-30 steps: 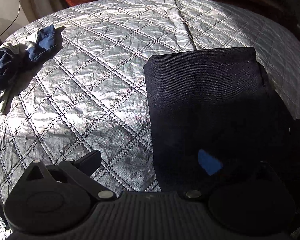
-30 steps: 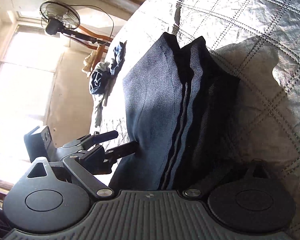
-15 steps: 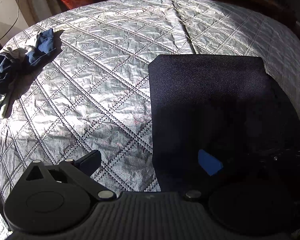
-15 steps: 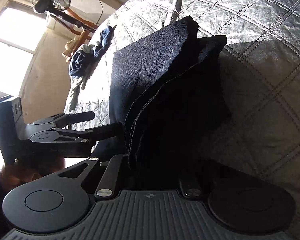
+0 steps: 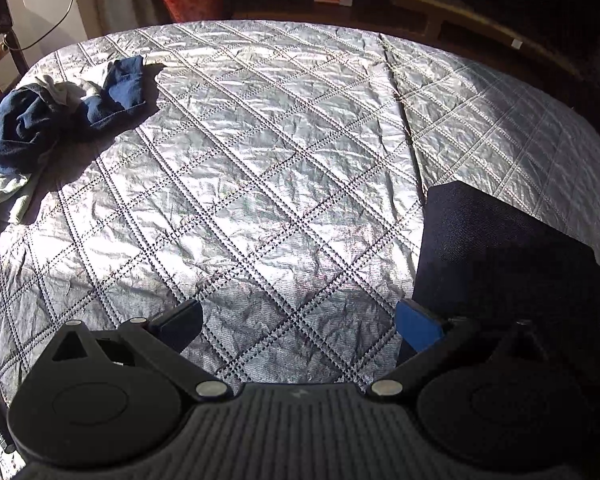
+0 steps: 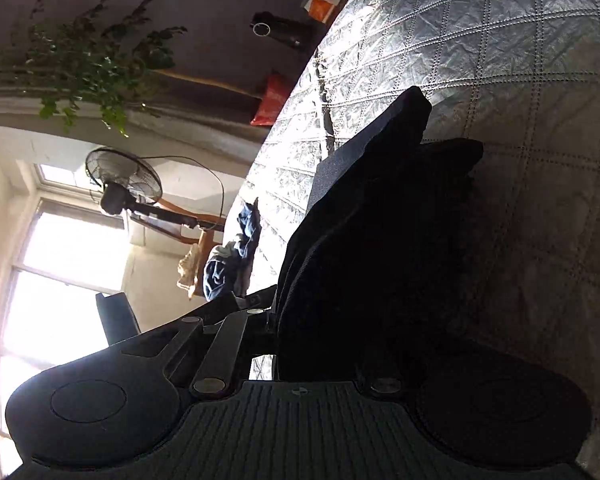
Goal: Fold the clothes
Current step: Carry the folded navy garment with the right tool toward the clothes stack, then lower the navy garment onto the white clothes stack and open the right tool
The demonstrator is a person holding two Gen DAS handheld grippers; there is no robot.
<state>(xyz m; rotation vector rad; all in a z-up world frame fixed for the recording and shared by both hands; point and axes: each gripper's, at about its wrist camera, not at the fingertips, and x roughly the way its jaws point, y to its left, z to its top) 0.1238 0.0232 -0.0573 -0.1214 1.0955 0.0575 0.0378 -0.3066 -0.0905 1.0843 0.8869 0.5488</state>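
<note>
the dark folded garment [image 5: 500,264] lies on the quilted bed cover [image 5: 260,160], at the right in the left wrist view, several layers deep as seen from the right wrist view. the right gripper [image 6: 320,344] has its fingers drawn together on the near edge of that garment [image 6: 380,260]; the jaws have just been closing, with the cloth between them, and the far end looks raised off the cover. the left gripper [image 5: 300,320] stands wide apart with nothing between its fingers [image 5: 418,326]; the blue pad sits just beside the garment's near left edge, and contact cannot be confirmed.

assessment: this garment appears folded or nearly so, and is likely being gathered for a last fold or a shift aside. outstanding: a crumpled heap of blue and pale clothes [image 5: 40,128] at the far left of the bed, unfolded and well apart from both grippers.
</note>
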